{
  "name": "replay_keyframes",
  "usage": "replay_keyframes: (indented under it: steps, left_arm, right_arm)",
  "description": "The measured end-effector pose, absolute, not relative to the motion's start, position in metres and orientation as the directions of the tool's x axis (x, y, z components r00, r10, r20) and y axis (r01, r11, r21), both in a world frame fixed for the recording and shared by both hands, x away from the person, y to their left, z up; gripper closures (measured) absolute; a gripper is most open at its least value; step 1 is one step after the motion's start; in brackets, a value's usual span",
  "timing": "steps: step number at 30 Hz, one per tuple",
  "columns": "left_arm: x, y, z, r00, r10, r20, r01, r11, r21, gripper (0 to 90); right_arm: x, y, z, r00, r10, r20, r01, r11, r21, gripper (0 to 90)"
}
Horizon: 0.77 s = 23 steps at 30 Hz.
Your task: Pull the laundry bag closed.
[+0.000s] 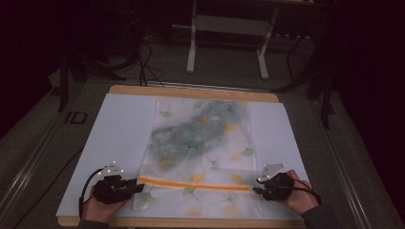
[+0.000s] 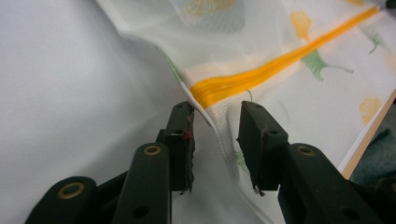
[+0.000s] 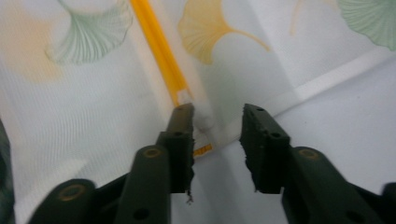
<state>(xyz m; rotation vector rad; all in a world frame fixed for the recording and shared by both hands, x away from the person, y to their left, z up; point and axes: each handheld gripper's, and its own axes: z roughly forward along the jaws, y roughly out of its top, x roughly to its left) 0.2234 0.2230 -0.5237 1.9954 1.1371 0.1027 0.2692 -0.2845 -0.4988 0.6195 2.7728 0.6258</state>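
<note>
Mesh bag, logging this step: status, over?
Left gripper open, jaws astride the mesh bag's edge by the orange zipper. Right gripper open at the zipper's other end. Bag flat on white sheet; nothing in the way.

The mesh bag [image 1: 203, 152] lay on the worktop [image 1: 119, 133]; your left gripper [image 1: 138, 186] sat at the bag's left edge, your right gripper [image 1: 257, 190] at its right.
</note>
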Motion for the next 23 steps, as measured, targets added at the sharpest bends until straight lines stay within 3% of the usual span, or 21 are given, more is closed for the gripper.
replay_keyframes:
  steps: [10, 21, 23]
  left_arm:
    - [0.222, 0.238, -0.522, 0.515, 0.808, -0.286, 0.675, -0.178, 0.716, 62.4]
    - [0.227, 0.247, -0.533, 0.368, 0.916, -0.162, 0.683, -0.149, 0.715, 57.1]
    - [0.233, 0.246, -0.537, 0.305, 0.948, -0.09, 0.705, -0.161, 0.69, 54.1]
  right_arm:
    - [0.278, -0.311, -0.503, -0.797, 0.599, -0.08, 0.453, 0.68, 0.576, 53.9]
    - [0.288, -0.324, -0.515, -0.653, 0.757, -0.023, 0.575, 0.514, 0.637, 51.1]
    - [0.291, -0.329, -0.521, -0.602, 0.799, 0.0, 0.603, 0.454, 0.656, 50.6]
